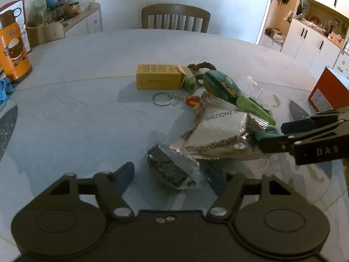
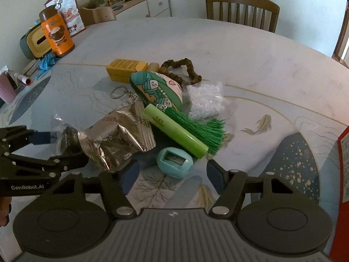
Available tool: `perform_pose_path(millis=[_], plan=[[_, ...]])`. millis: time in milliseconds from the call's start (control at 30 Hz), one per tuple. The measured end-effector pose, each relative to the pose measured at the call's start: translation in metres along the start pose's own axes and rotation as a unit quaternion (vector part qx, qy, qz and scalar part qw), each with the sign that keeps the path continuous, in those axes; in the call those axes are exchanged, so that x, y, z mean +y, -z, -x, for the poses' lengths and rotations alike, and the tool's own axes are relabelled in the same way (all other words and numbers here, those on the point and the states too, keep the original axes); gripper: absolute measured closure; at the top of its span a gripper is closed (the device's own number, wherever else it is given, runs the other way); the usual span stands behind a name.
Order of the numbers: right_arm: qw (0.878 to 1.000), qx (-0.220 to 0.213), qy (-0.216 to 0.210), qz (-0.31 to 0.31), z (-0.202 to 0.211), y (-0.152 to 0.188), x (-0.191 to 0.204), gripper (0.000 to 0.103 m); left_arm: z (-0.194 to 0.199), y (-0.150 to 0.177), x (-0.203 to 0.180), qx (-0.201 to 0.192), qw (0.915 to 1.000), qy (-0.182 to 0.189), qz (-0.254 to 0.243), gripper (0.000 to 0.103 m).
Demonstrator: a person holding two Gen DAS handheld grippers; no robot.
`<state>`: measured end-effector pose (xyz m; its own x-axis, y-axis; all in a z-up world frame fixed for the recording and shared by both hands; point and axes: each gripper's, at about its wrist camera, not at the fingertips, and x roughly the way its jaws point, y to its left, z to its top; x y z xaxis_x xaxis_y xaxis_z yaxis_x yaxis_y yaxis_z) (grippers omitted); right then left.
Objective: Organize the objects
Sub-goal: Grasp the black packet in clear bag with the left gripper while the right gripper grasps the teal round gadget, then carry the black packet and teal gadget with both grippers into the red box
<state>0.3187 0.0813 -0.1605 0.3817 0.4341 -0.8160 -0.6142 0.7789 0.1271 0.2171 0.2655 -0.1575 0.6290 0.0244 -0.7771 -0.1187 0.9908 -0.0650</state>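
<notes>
Clutter pile of small household objects sits dead ahead of both tongs, mid worktop [image 1: 87,69], nothing sorted yet by the look of it.

Left tongs [image 1: 172,174]: spread wide, straddling a dark crinkly item in a clear plastic bag [image 1: 168,170]. Bag lies between the blue pads, not pinched as far as I can tell.

Right tongs [image 2: 172,174]: also spread, holding nothing. Small teal oval pencil sharpener [image 2: 175,162] sits just ahead, between the fingertips.

Outward from there:
- crumpled silver foil snack packets [image 2: 117,139], touching the dark bag, left of the right tongs
- light green plastic tube [image 2: 175,131] with a green tassel [image 2: 202,128] beside it, just beyond the sharpener
- teal printed fabric pouch [image 2: 156,89], behind the tube
- clear bag of white beads [image 2: 205,100], right of the pouch
- brown scrunchie [image 2: 181,68], yellow cardboard box [image 2: 125,68] and metal key ring [image 2: 116,92] at the far edge of the pile
- orange flask [image 2: 57,35] well off to the left, apart from the pile

Judgement: step in hand is the left grab on the bagged item. Close on the dark bulk, not the loose film, or it slips. Foil packet overlaps the bag edge, so lift straight up and slow to avoid dragging it. Keep the right tongs clear of the left's path; they're close.
</notes>
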Motion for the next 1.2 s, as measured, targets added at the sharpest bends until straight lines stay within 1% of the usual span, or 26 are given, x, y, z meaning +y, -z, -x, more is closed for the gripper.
perform_pose_path(millis=[67, 100, 233, 267, 300, 367, 433, 500, 533, 667, 1000, 1200], plan=[[1.0, 0.0, 0.001, -0.002, -0.001, 0.0, 0.0, 0.036, 0.0, 0.0, 0.001, 0.0, 1.0, 0.002, 0.002, 0.043], [1.0, 0.0, 0.001, -0.004, -0.001, 0.0, 0.0, 0.038, 0.0, 0.0, 0.001, 0.0, 1.0, 0.003, 0.003, 0.045], [1.0, 0.003, 0.001, -0.015, -0.003, 0.0, 0.0, 0.039, 0.001, 0.0, 0.003, 0.003, 0.9999, 0.006, 0.011, 0.048], [1.0, 0.002, 0.002, -0.015, -0.003, 0.0, 0.0, 0.04, 0.001, -0.001, 0.004, 0.003, 0.9999, 0.007, 0.015, 0.051], [1.0, 0.001, 0.003, -0.015, -0.003, 0.0, 0.001, 0.044, 0.002, -0.001, 0.004, 0.003, 0.9998, 0.008, 0.017, 0.054], [1.0, 0.004, 0.003, -0.015, -0.003, 0.0, 0.001, 0.048, 0.002, -0.001, 0.005, 0.004, 0.9997, 0.008, 0.021, 0.055], [1.0, 0.005, 0.001, -0.02, -0.004, 0.0, 0.001, 0.051, 0.002, -0.001, 0.006, 0.005, 0.9996, 0.008, 0.025, 0.058], [1.0, 0.005, 0.003, -0.026, -0.004, 0.0, 0.001, 0.055, 0.003, -0.002, 0.007, 0.005, 0.9996, 0.005, 0.026, 0.064], [1.0, 0.005, 0.003, -0.026, -0.004, 0.0, 0.001, 0.056, 0.003, -0.002, 0.007, 0.007, 0.9996, 0.002, 0.026, 0.065], [1.0, 0.003, 0.007, -0.026, -0.004, 0.0, 0.001, 0.067, 0.004, -0.003, 0.01, 0.011, 0.9993, 0.001, 0.037, 0.068], [0.999, -0.009, 0.007, -0.036, 0.01, 0.007, -0.005, 0.067, 0.016, -0.001, 0.005, 0.01, 0.9991, -0.011, 0.038, 0.07], [0.998, -0.027, 0.002, -0.049, 0.036, 0.012, -0.012, 0.067, 0.036, -0.007, -0.009, 0.001, 0.9995, -0.003, 0.033, 0.07]])
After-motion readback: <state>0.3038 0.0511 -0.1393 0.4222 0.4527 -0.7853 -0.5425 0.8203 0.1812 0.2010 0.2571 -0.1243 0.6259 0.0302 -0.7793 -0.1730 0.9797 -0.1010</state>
